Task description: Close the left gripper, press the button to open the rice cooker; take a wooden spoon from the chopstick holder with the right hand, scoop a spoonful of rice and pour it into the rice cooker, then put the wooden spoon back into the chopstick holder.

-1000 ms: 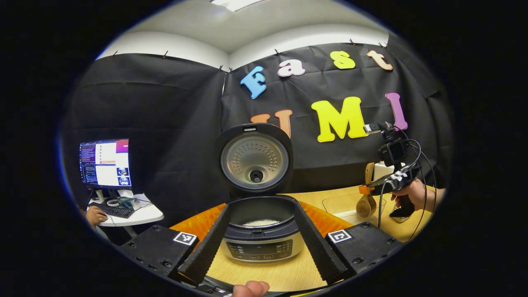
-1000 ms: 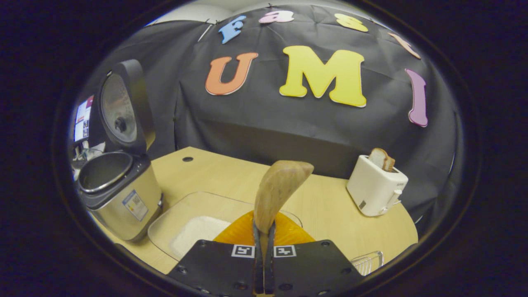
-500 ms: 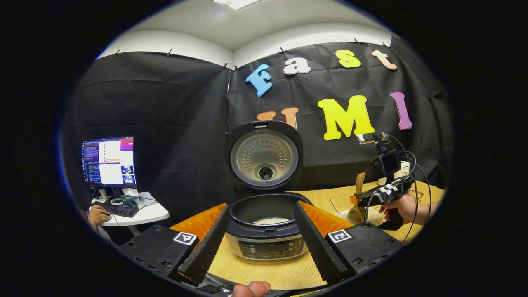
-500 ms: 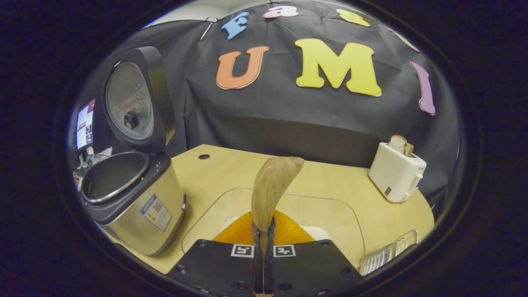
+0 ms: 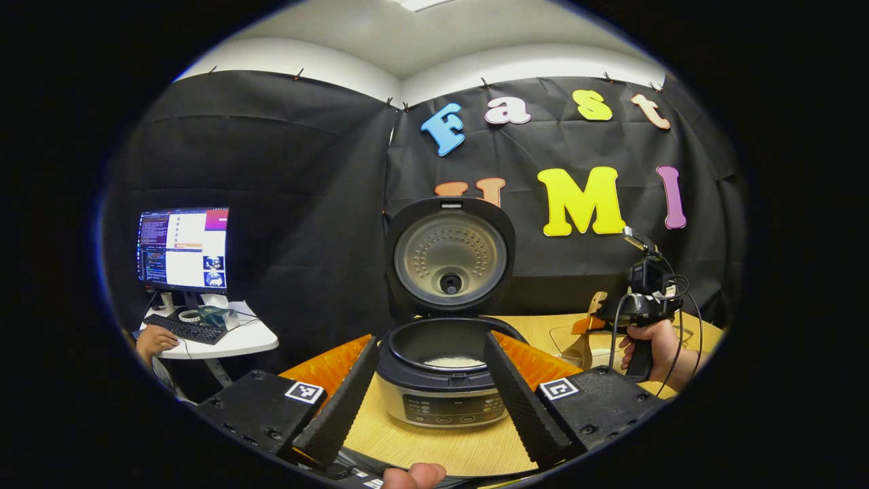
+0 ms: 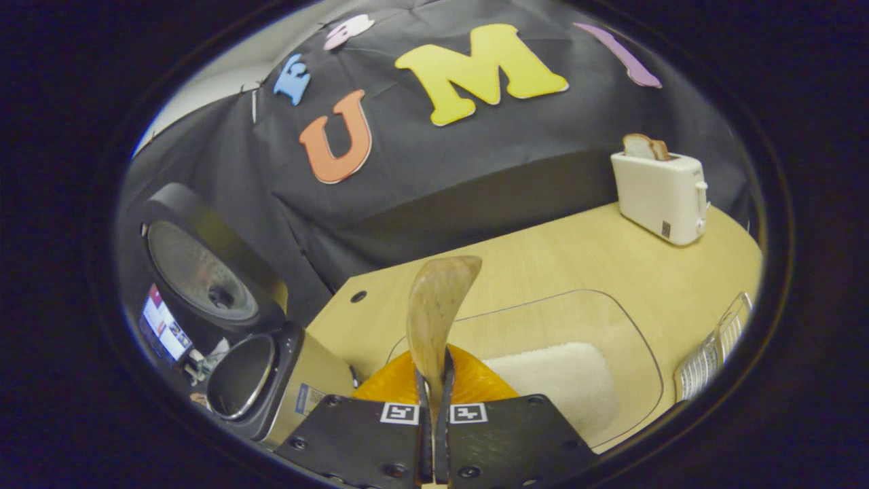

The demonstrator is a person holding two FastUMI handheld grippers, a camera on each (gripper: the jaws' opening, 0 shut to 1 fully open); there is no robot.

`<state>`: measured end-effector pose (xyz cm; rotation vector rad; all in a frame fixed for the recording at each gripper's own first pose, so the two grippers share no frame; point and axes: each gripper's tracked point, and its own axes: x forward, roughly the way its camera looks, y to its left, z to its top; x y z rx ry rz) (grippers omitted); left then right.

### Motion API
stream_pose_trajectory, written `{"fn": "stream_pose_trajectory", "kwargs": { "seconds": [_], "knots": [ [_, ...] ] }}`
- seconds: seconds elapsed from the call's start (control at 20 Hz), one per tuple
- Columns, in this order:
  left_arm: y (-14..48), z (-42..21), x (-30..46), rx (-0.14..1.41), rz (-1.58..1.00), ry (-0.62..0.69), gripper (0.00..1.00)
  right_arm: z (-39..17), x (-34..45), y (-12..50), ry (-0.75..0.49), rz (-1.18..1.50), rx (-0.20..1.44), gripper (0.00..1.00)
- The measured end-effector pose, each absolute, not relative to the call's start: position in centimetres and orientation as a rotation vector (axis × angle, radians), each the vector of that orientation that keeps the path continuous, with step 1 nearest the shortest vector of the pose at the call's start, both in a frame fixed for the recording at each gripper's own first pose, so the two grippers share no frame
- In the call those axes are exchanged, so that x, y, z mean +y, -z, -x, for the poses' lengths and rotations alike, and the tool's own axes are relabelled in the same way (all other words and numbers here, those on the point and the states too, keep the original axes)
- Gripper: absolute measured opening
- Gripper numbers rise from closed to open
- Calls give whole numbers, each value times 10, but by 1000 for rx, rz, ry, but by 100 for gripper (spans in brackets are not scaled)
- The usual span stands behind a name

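The rice cooker [image 5: 445,401] stands on the table with its lid [image 5: 450,257] raised and white rice [image 5: 453,362] in the pot. My left gripper [image 5: 431,339] is open just in front of it, one finger on each side of the cooker. Farther right, a hand holds my right gripper [image 5: 614,316] with the wooden spoon [image 5: 598,301] over a clear tray [image 5: 563,334]. In the right gripper view my right gripper [image 6: 434,370] is shut on the spoon [image 6: 438,305], whose bowl points forward above the tray's rice [image 6: 563,380]. The cooker [image 6: 258,370] sits to the lower left.
A white toaster [image 6: 662,190] with bread stands at the table's far right. A wire rack [image 6: 713,346] lies beside the tray. Left of the table, a monitor [image 5: 183,248] and keyboard sit on a small desk where a person's hand [image 5: 153,339] rests.
My right gripper has rolled and dropped closer to the rice tray with the spoon still held. The cooker has slid lower left in its view. My left gripper has drifted slightly, still open.
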<state>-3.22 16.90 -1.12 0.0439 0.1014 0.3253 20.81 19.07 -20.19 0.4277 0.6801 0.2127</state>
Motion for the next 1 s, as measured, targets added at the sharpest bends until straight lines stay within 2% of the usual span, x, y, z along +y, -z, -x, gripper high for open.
{"fn": "stream_pose_trajectory", "kwargs": {
  "seconds": [0.05, 0.1, 0.15, 0.65, 1.0],
  "knots": [
    [12, 33, 169, 103, -43, -327, 99, -210, 185, 199, -208, -472, 681, 2],
    [11, 32, 169, 102, -43, -326, 95, -211, 180, 197, -203, -523, 681, 2],
    [11, 32, 169, 101, -44, -324, 99, -214, 172, 194, -196, -561, 680, 2],
    [14, 29, 162, 102, -56, -313, 99, -224, 103, 153, -146, -785, 585, 2],
    [12, 30, 167, 96, -72, -322, 99, -222, 135, 84, -254, -878, 549, 1]
  ]
}}
